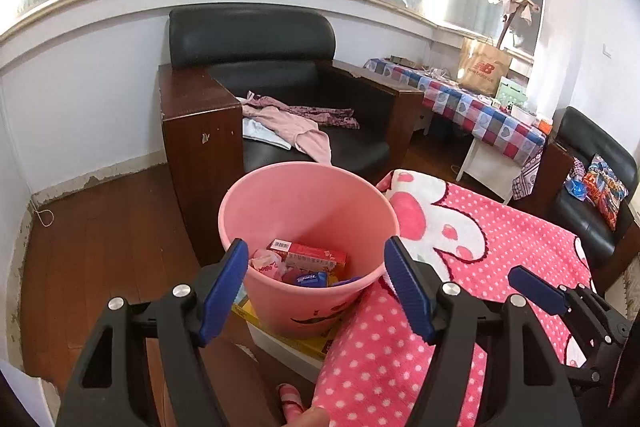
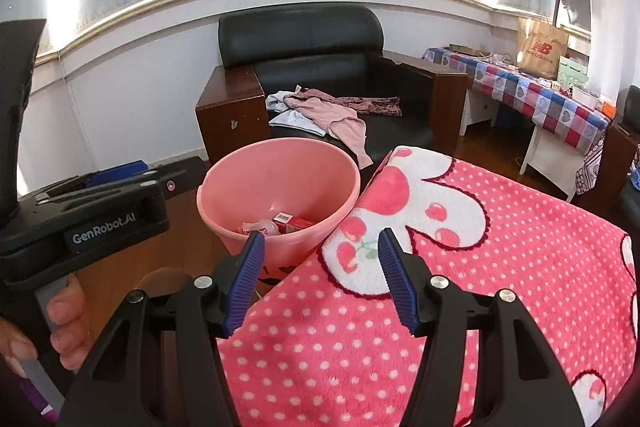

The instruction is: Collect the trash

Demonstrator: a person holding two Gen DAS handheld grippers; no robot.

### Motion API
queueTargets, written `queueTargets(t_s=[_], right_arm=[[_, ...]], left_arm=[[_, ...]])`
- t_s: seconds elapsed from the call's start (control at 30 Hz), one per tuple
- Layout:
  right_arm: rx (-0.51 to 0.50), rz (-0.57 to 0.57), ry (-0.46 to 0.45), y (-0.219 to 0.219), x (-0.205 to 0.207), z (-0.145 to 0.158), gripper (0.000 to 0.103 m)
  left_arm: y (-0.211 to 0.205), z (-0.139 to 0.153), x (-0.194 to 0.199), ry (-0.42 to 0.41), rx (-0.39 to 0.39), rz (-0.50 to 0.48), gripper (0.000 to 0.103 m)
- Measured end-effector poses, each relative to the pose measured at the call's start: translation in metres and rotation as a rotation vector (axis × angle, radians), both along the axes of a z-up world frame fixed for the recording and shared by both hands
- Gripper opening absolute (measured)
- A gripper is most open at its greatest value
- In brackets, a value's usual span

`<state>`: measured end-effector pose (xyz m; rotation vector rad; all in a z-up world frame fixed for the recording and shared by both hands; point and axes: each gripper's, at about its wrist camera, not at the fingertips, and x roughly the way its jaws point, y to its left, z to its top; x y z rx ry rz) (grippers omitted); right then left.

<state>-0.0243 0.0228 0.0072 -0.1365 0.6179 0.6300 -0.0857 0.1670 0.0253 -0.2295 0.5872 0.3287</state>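
Listing by view, left wrist first.

Left wrist view: left gripper (image 1: 316,279), jaws spread wide, nothing between them, poised over the pink bin (image 1: 280,203). Bin stands on a white and yellow box (image 1: 288,341), just beside the pink dotted blanket (image 1: 500,235). Contents: red carton (image 1: 308,254), crumpled pale wrapper (image 1: 266,263), blue tissue pack (image 1: 310,279), among other scraps too hidden to name. Right gripper's blue finger (image 1: 534,287) shows at the right edge, over the blanket. Behind: black armchair (image 1: 252,35) with pink clothing (image 1: 296,125) on its seat.

Right wrist view: right gripper (image 2: 320,277), jaws likewise apart and empty, over the blanket's near corner with the bin just ahead to the left. Left gripper's body (image 2: 92,211) sits at the left, held in a hand (image 2: 60,323). Blanket surface shows no loose rubbish here.

Step, as judged: trash is already in the bin and both grippers are free, so the work sits between a drop and the next pick.

Next move calls for: finding a remaining piece, none being plainly visible, then closing on it and carrying it over the rim.
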Motion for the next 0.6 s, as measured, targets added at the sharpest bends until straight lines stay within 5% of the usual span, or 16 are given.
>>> queueTargets(t_s=[0.6], right_arm=[[-0.008,-0.001,0.01,-0.0042,-0.0077,-0.0061,0.059]], left_arm=[[-0.0078,-0.0048,-0.0097,0.001,0.004,0.001,0.069]])
